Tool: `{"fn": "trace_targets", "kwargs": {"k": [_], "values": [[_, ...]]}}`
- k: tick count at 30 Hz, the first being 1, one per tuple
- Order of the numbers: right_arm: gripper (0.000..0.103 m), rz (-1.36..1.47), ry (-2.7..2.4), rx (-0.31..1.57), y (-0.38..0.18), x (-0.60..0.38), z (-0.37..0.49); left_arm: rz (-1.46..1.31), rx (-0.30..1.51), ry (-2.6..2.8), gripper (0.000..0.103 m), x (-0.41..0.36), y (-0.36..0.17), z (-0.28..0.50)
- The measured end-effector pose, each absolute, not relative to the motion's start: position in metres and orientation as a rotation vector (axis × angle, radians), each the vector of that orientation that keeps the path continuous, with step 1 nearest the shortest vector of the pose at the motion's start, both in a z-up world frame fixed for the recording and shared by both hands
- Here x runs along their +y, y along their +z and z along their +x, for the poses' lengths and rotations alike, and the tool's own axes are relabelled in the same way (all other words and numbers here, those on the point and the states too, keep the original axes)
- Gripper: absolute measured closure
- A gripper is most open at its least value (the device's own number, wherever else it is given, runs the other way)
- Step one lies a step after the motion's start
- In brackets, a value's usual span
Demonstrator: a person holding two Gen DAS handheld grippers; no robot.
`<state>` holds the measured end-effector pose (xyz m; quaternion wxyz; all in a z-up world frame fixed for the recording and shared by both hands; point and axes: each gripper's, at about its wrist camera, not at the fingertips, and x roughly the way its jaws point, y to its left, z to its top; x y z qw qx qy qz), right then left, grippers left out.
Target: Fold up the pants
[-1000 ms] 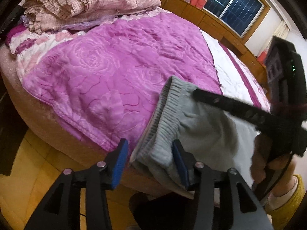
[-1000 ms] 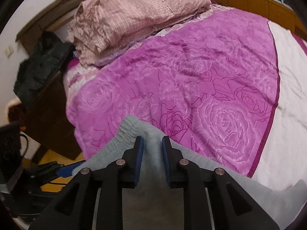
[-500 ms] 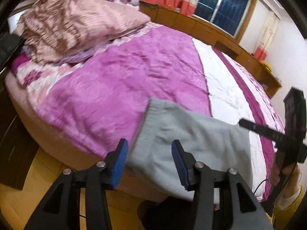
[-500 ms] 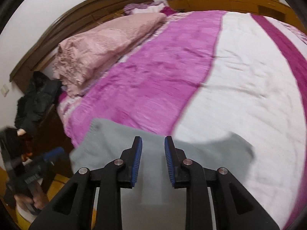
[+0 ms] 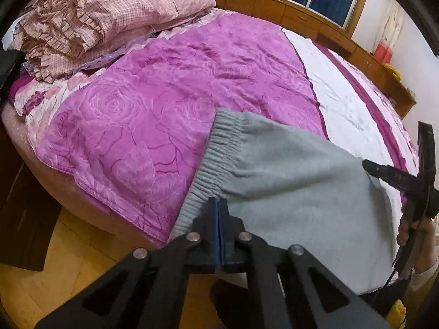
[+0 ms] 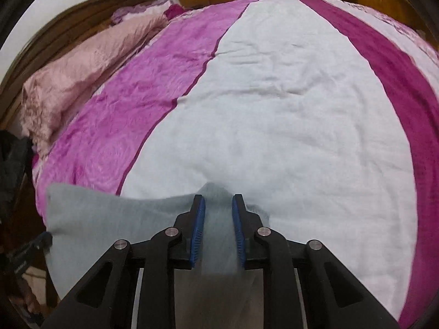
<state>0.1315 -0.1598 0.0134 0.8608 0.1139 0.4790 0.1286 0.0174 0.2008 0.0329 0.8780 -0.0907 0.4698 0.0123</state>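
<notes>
The grey pants (image 5: 288, 181) hang stretched between the two grippers over the near edge of the bed (image 5: 170, 104), with part of the cloth resting on the quilt (image 5: 153, 115) and the ribbed waistband (image 5: 216, 150) turned toward the pillow end. The left gripper (image 5: 218, 208) has its blue pads pressed together on the waistband edge, so it holds the cloth firmly. The right gripper (image 6: 218, 219) has its pads a little apart with a thick bunch of grey fabric filling the gap between them — it looks to be holding the pants, though less tightly than the left; from the left view only its black frame shows at the far side of the cloth.

The step in hand seems to be the laying-out: the garment is lifted and spread wide, not yet set flat, and no fold is visible in it.

The next move probably calls for lowering both grippers together onto the white middle of the bed (image 6: 274, 109), keeping the cloth taut so it lands without creases, and only then letting go. If one side drops first, the pants may bunch or slide off the bed edge toward the floor (image 5: 68, 246). The crumpled pink bedding (image 5: 96, 19) at the head end lies well apart and should not interfere.
</notes>
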Motion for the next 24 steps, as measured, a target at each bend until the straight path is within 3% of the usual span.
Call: {"fn": "trace_targets", "kwargs": {"k": [6,8,13,19,24], "values": [[0.089,0.277,0.289,1.006,0.027,-0.167,0.12,-0.193,0.983,0.026,0.097,0.196,0.04,0.012],[0.081,0.31,0.307,1.001,0.036,-0.172,0.11,-0.196,0.989,0.029,0.092,0.193,0.044,0.01],[0.065,0.335,0.332,0.984,0.053,-0.184,0.085,-0.194,0.969,0.029,0.062,0.183,0.056,0.0],[0.051,0.366,0.358,1.012,0.06,-0.195,0.053,-0.188,0.973,0.004,0.06,0.165,0.063,-0.007],[0.048,0.363,0.362,1.051,0.056,-0.196,0.029,-0.165,0.97,-0.018,0.059,0.147,0.065,-0.013]]}}
